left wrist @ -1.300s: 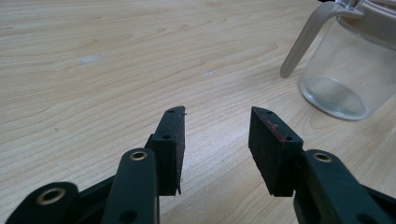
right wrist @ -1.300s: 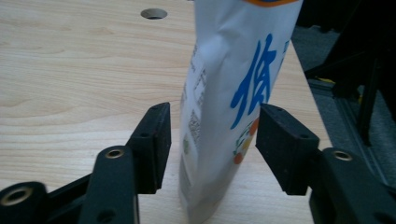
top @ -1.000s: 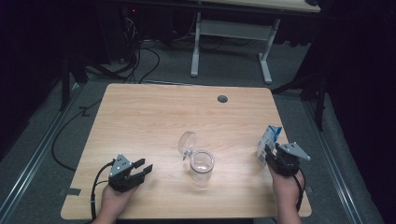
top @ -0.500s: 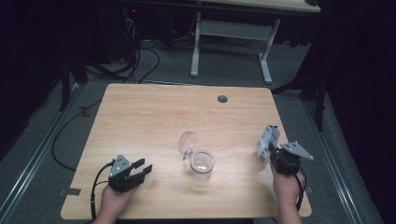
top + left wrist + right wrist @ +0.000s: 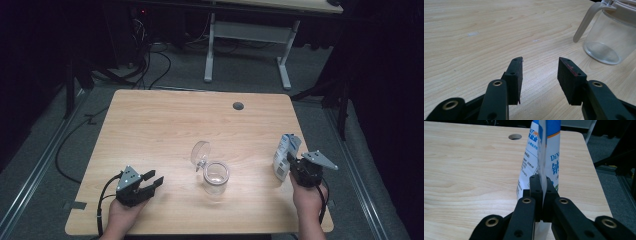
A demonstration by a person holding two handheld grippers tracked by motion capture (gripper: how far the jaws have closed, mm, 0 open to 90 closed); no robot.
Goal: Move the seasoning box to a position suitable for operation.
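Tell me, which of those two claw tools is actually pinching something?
The right gripper, by the table's right edge. Its jaws are shut on the side seam of the blue-and-white pouch. The left gripper has its jaws apart over bare wood, short of the glass jar.

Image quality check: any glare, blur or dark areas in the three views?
High view: table evenly lit, surroundings near black, jar hard to make out. Left gripper view: jaws sharp, jar softer, faint sheen on wood. Right gripper view: pouch print readable, right gripper pinching its edge, floor dim.
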